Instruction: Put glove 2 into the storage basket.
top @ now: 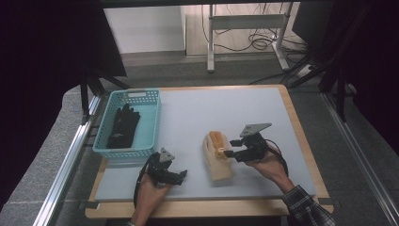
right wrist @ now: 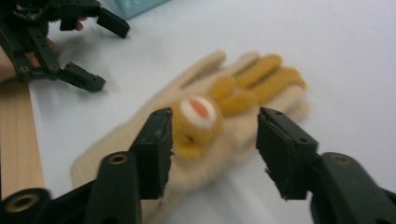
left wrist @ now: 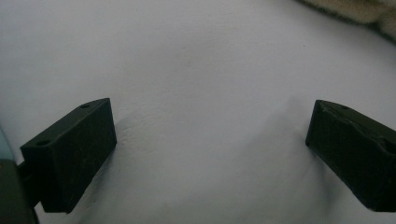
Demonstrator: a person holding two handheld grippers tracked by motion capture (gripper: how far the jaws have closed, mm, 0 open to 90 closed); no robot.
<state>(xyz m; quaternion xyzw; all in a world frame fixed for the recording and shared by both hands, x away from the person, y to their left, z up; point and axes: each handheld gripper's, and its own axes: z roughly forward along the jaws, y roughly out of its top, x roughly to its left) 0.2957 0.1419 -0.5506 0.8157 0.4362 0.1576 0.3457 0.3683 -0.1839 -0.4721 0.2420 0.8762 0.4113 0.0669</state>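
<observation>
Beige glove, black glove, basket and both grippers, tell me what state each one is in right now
Beige glove: flat on the table, orange animal patch up, not gripped.
Black glove: lying inside the basket.
Basket: upright on the table, holding the black glove.
Left gripper: open, nothing between its jaws.
Right gripper: open, jaws either side of the beige glove's patch, pads not pressing it.

Glove [top: 217,157] mid-table, basket [top: 151,123] left, second glove [top: 123,126] inside
</observation>
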